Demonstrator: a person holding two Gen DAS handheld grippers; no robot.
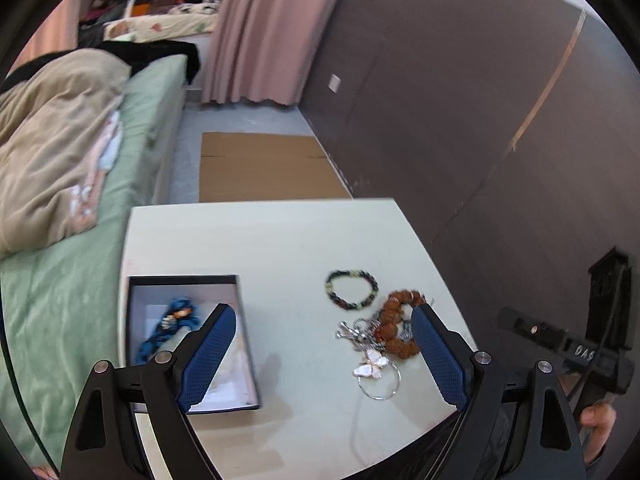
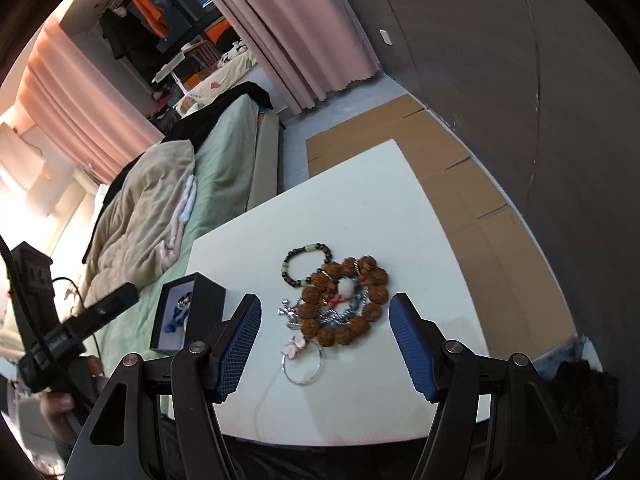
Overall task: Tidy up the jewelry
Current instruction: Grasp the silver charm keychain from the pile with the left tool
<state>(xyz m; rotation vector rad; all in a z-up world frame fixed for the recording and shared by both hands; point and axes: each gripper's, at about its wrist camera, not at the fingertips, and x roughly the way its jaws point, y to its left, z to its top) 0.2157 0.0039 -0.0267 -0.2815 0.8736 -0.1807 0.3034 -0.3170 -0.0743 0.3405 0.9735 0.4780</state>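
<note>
Hovering over the white desk (image 1: pixel 304 240), both grippers empty. Left gripper (image 1: pixel 322 354) jaws spread wide, nothing between the pads; it hangs above bare desk between box and jewelry. Just to its left: the open black rectangular box with pale lining (image 1: pixel 244 320), already holding a blue fabric piece with a small orange-brown detail (image 1: pixel 172 324), so that looks like the drop target and one item is sorted.

Right gripper (image 2: pixel 325 344) jaws partly apart, also holding nothing, aimed at the pile just ahead of its fingertips. Pile: chunky brown seed-bead bracelet (image 2: pixel 344 300) lying over a tangle of silver chains and charms (image 2: pixel 292 312); a thin silver ring with a pale butterfly charm (image 2: pixel 304 368) sits nearest the gripper, touching the tangle. Dark bead bracelet with green beads (image 2: pixel 306 266) lies beyond, touching or just beside the brown one.

Judgement: right side is lined up to pick from the pile. Risk: the tangled chains drag neighbours along. The dark bracelet is the cleanest single grab.
</note>
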